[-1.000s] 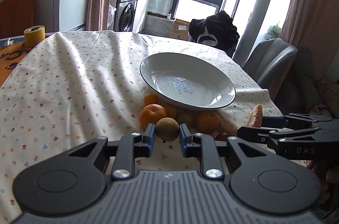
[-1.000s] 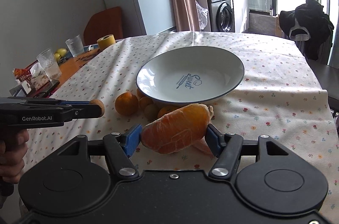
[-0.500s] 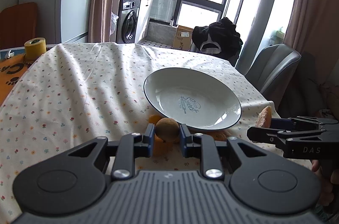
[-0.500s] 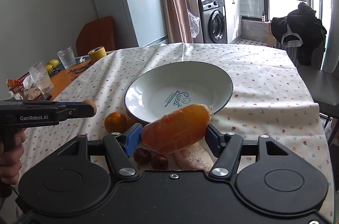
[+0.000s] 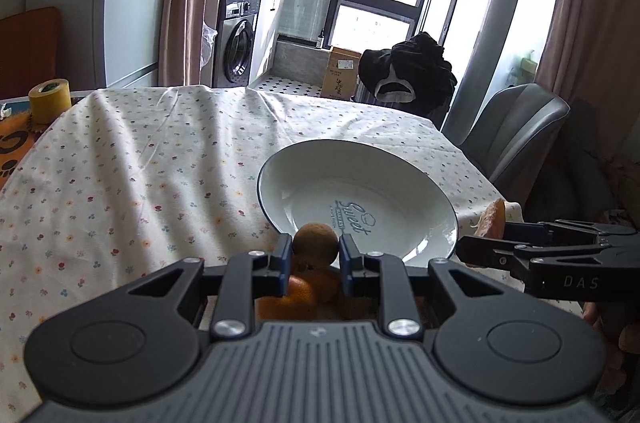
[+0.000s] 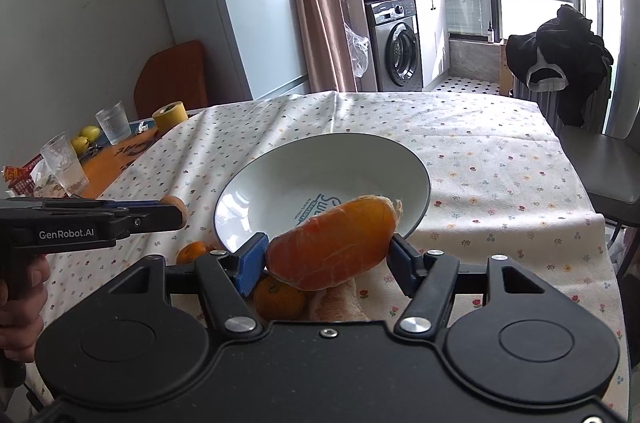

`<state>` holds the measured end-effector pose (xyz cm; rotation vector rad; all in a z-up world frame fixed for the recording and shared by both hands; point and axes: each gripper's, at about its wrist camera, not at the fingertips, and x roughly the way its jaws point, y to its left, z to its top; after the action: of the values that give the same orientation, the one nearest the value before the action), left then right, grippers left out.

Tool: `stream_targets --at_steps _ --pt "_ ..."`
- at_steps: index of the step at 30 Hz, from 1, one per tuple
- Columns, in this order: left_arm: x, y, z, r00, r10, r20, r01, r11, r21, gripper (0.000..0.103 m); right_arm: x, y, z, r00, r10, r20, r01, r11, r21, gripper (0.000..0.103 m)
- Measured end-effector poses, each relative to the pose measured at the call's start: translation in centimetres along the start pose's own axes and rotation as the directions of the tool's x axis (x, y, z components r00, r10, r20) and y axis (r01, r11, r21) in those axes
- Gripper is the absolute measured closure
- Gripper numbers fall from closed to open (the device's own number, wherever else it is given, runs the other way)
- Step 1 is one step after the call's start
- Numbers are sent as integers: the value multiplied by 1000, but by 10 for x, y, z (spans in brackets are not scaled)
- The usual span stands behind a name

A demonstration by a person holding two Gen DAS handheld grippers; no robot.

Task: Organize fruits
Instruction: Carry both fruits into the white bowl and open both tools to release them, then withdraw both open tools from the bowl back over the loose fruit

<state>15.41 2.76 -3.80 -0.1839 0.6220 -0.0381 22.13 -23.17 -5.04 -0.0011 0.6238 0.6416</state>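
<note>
The left gripper point(image 5: 315, 251) is held level above the counter point(image 5: 132, 179), pointing toward 12 o'clock at the near rim of the white plate point(image 5: 424, 191), its jaws pinching a small round brown fruit point(image 5: 315, 242). At 3 o'clock of it, the right gripper point(image 6: 328, 259) is also level, its jaws clamped on the 2 ends of a wrapped orange wedge point(image 6: 334, 251), whose long axis runs crosswise, from 8 o'clock up to 2 o'clock, over the plate's near edge. Below both, oranges point(image 6: 276, 297) lie on the flowered cloth just beside the plate. A hand point(image 6: 22, 287) grips the left handle.
</note>
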Motion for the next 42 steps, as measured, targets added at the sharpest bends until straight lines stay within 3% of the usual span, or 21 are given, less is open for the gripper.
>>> stream_targets --at_steps 27,33,37,40,42 --pt "76 -4 14 993 -1 -115 1 1000 -1 77 54 -13 14 999 -12 -50 12 1000 -15 41" --pt "69 -2 16 994 10 -110 -10 1000 -7 76 54 -14 20 999 -29 -29 28 1000 -14 33" --pt "62 -3 16 995 5 -97 -6 1000 -7 69 47 -15 20 1000 -28 -15 28 1000 -10 30" --pt "55 -4 15 996 30 -86 -31 1000 -3 49 41 -16 18 999 -33 -10 33 999 2 23" --pt "49 -4 14 997 41 -69 -41 999 1 44 36 -17 17 999 -38 2 38 999 13 18"
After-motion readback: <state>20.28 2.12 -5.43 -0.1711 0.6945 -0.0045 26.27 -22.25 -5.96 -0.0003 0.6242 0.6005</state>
